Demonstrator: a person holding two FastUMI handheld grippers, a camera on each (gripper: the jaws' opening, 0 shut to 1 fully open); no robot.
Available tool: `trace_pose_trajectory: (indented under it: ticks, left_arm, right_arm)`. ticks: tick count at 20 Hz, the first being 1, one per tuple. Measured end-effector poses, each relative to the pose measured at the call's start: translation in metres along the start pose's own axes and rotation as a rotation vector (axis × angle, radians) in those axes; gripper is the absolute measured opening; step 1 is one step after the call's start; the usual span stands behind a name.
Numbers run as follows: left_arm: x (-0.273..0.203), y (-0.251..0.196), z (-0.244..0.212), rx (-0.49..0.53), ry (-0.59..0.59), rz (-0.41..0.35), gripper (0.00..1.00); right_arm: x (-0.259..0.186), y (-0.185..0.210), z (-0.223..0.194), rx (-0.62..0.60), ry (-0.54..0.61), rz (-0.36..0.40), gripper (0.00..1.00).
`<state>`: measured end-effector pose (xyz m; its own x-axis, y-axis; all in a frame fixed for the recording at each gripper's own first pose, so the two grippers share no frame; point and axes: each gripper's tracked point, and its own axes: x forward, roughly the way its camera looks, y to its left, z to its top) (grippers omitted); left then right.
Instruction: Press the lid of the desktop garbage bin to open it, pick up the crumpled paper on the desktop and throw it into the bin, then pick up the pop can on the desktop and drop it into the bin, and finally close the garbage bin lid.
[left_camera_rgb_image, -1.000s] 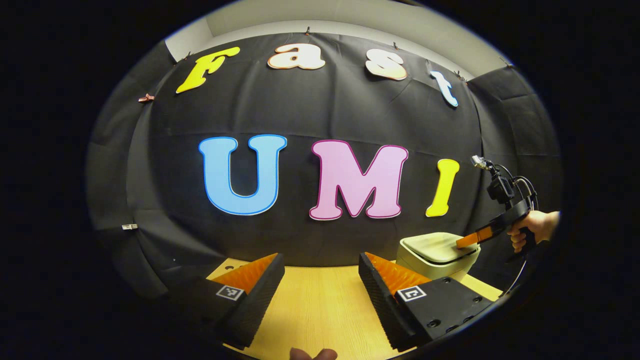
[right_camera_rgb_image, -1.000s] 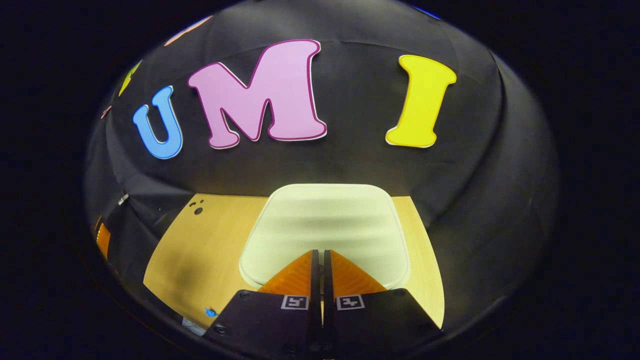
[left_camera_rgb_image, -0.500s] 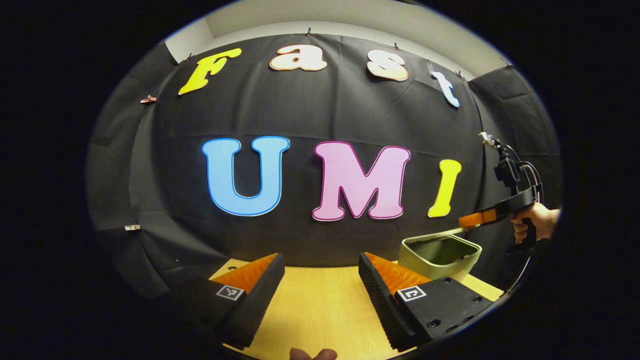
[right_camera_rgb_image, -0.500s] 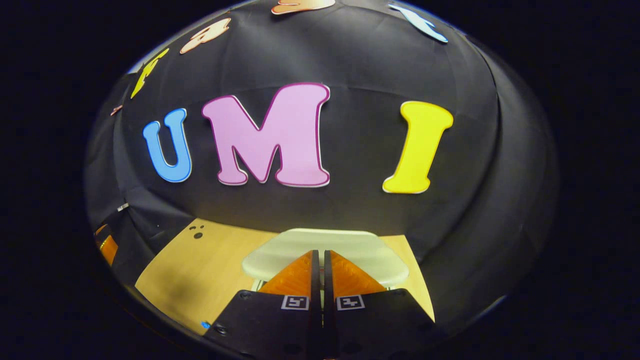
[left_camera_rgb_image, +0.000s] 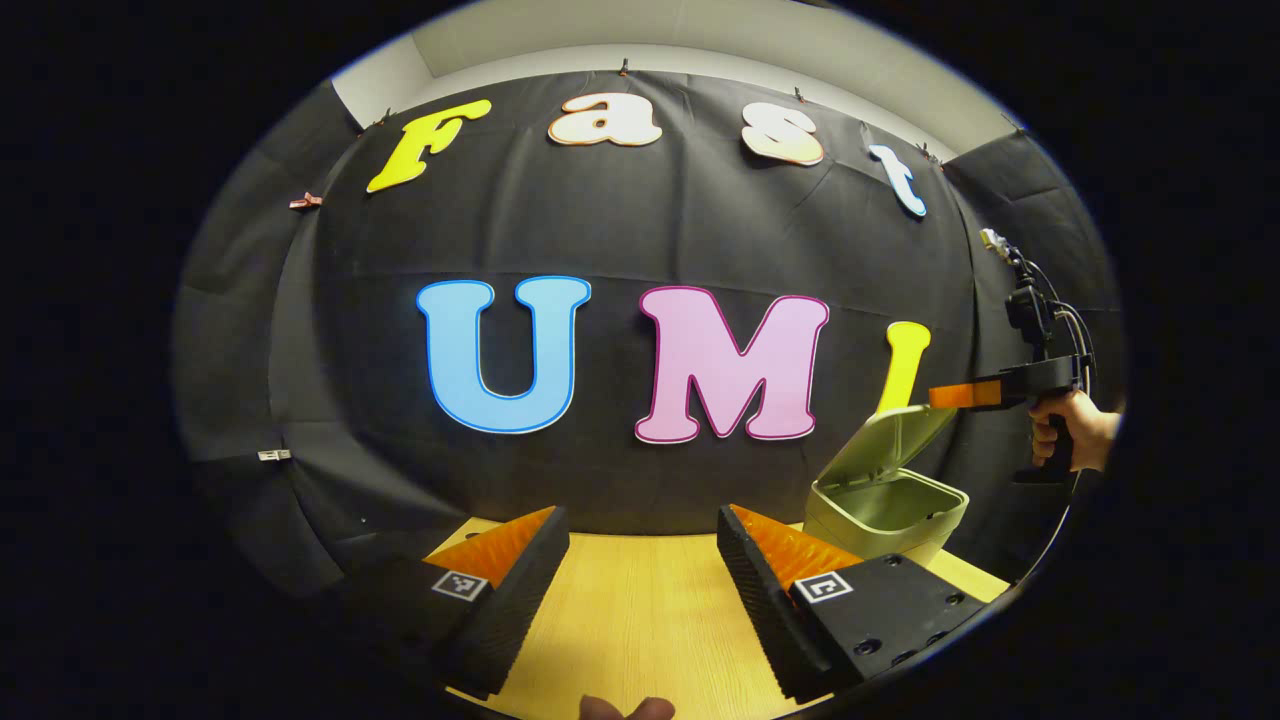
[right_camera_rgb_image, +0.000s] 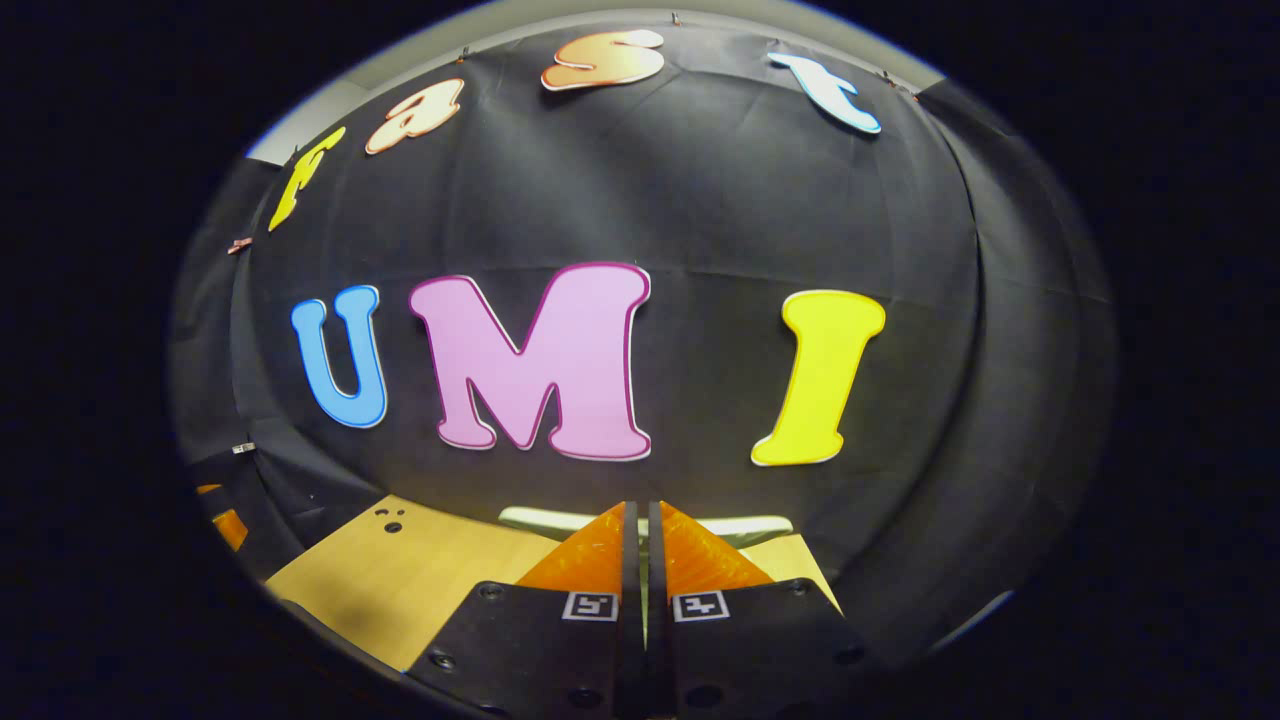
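A pale green desktop bin (left_camera_rgb_image: 885, 515) stands at the table's far right, its lid (left_camera_rgb_image: 885, 443) swung up and tilted back. My right gripper (left_camera_rgb_image: 940, 396), held by a hand (left_camera_rgb_image: 1075, 430), hovers shut just above the raised lid's top edge. In the right gripper view that gripper (right_camera_rgb_image: 642, 515) is shut on nothing, and the lid's edge (right_camera_rgb_image: 540, 520) shows as a thin pale strip behind its fingertips. My left gripper (left_camera_rgb_image: 640, 530) stands open and low over the wooden table (left_camera_rgb_image: 630, 610), left of the bin.
The black cloth wall rises right behind the table and bin. Small dark holes (right_camera_rgb_image: 390, 520) mark the tabletop's far left corner. A fingertip (left_camera_rgb_image: 625, 708) shows at the bottom edge of the left gripper view.
The bin lid has sprung up from flat and closed to raised. My right gripper lifted off the lid, still shut. The left gripper stayed put.
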<state>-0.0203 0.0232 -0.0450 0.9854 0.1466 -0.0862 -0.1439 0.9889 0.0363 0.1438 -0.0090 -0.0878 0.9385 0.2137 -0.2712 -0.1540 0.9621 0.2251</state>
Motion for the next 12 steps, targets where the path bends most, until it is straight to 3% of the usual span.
trace_pose_trajectory:
  ticks: [9, 12]
  left_arm:
    - [0.0, 0.0, -0.004, -0.001, 0.007, 0.002, 0.95]
    - [-0.001, 0.001, -0.005, 0.003, 0.011, 0.004, 0.95]
  right_arm:
    - [-0.025, 0.008, 0.042, -0.048, -0.178, 0.0, 0.06]
    - [-0.035, 0.018, 0.044, -0.081, -0.195, 0.02, 0.12]
